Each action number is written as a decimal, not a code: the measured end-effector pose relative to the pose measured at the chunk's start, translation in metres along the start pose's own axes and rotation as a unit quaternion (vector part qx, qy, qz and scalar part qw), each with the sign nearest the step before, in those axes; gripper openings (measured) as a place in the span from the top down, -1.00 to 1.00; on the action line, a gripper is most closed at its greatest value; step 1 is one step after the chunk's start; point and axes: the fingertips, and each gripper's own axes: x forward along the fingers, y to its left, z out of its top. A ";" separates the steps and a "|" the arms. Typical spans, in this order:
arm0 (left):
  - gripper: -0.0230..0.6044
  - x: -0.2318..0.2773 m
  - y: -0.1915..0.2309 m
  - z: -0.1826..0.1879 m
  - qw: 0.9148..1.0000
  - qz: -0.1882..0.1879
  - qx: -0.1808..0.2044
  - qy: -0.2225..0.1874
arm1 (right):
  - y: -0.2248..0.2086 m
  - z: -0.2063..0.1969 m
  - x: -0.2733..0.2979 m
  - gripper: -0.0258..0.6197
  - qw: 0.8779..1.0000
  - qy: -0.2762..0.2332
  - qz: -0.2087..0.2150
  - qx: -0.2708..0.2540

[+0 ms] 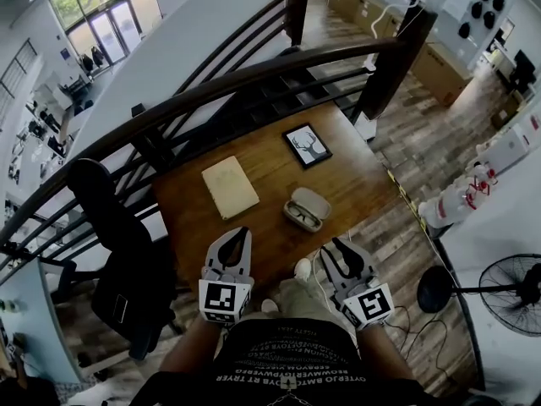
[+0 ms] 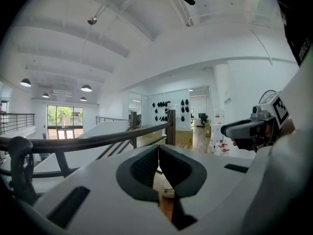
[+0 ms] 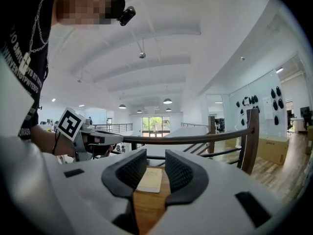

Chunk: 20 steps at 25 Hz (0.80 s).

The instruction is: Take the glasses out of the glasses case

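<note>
Wood table (image 1: 355,184) on a mezzanine, dark railing (image 1: 254,74) behind it. Count on table: 1 glasses case (image 1: 307,208), 1 tan notebook (image 1: 229,186), 1 framed picture (image 1: 307,145). Off table: 1 black office chair (image 1: 110,227) to the left, 1 floor fan (image 1: 511,294) at right, cut by the pic edge.

I see 2 grippers, both low by the person's torso, short of the table's near edge, well apart from the case. Left gripper (image 1: 242,232): jaws meet at the tips, nothing btwn them. Right gripper (image 1: 340,250): jaws a narrow gap apart, empty; notebook shows thru the gap in right gripper view.

Case lies open, right of table centre. It is nearer the person than the picture and right of the notebook, touching neither. Lid half on far side, tray half on near side. Long axis runs approx left-right across table, slightly skewed, left end a bit farther.

Glasses (image 1: 303,218) sit in the tray half along the same axis. Only a dark frame shows, too small to tell which way lenses or arms face. In left gripper view the case is just a pale sliver below the closed jaws, mostly hidden by gripper body.
</note>
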 end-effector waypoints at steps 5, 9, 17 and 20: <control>0.83 0.023 0.004 0.003 1.000 0.009 0.004 0.004 | -0.023 -0.002 0.015 0.56 1.000 -0.003 0.008 0.002; 0.83 0.043 0.006 0.008 1.000 0.013 0.005 0.005 | -0.045 -0.008 0.032 0.56 1.000 0.003 0.018 0.006; 0.83 0.078 0.014 0.006 0.999 0.029 -0.003 0.022 | -0.075 -0.016 0.067 0.56 0.999 0.022 0.041 0.016; 0.83 0.092 0.014 0.004 0.999 0.030 -0.005 0.029 | -0.086 -0.022 0.077 0.56 0.999 0.024 0.047 0.015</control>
